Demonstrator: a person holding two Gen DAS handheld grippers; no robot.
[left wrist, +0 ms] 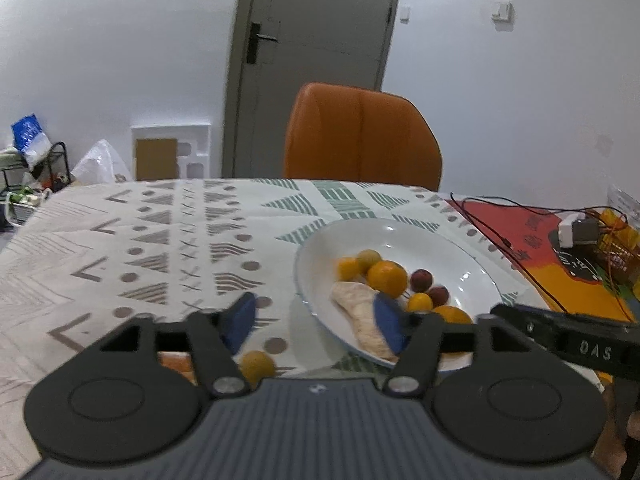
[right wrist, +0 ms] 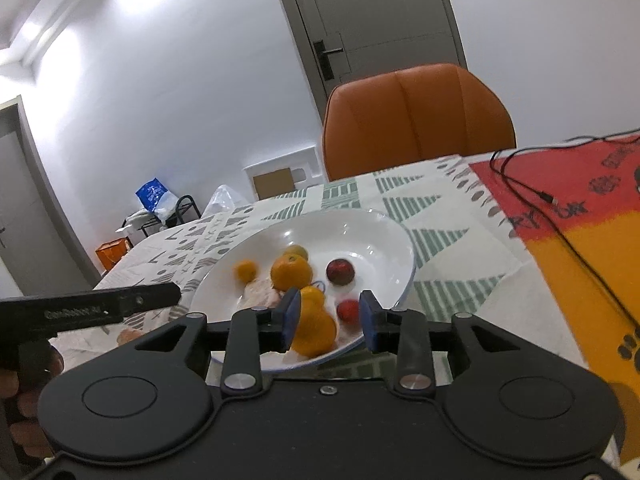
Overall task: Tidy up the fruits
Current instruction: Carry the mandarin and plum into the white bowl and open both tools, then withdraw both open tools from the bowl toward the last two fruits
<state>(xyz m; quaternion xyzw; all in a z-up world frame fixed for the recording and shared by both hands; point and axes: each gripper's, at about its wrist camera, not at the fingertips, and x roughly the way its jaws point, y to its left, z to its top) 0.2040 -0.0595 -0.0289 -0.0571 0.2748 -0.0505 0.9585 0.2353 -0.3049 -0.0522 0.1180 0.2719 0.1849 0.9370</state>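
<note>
Left gripper (left wrist: 316, 322) spread, nothing pinched, at plate (left wrist: 460, 248) near rim; right gripper (right wrist: 329, 320) spread, empty, over same rim; small yellow fruit (left wrist: 257, 365) on tablecloth (left wrist: 120, 240) just outside plate; oranges (left wrist: 387, 278), red fruits (right wrist: 340, 271) inside plate; orange chair (left wrist: 362, 136) beyond plate.

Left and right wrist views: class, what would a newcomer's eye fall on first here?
Probably the white plate on the patterned tablecloth, holding oranges, small yellow fruits and dark red ones. Behind the table stands a bright orange chair. One small yellow fruit lies off the plate on the cloth, just before the open left gripper.
</note>
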